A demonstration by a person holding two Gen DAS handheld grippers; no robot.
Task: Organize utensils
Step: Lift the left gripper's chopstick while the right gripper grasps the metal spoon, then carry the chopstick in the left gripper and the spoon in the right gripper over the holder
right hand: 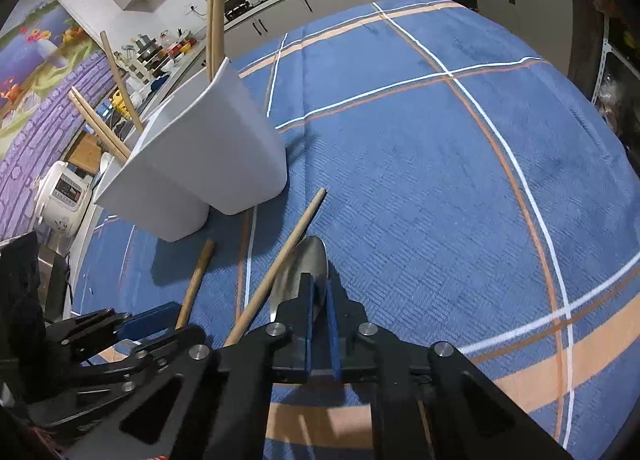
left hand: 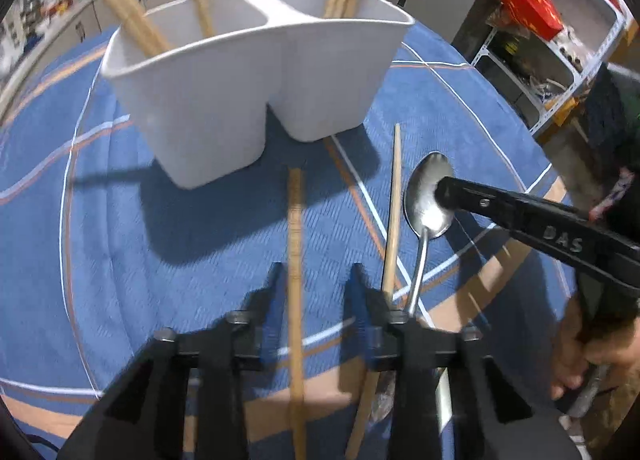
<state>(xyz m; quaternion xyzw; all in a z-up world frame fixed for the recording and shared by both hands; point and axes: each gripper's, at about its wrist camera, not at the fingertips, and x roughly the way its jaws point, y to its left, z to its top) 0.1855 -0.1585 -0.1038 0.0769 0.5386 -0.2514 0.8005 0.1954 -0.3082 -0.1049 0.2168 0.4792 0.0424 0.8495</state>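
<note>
Spoon (right hand: 306, 272) lies on the blue-clothed surface (right hand: 440, 180) near the white holder (right hand: 200, 164); the right hand-held gripper (right hand: 318, 300) pinches its bowl, probably to lift it in, while the left hand-held gripper (left hand: 316, 280) looks closed on a loose chopstick (left hand: 295, 260)

Spoon (left hand: 426, 200) handle end hidden under left gripper (left hand: 316, 280).
</note>
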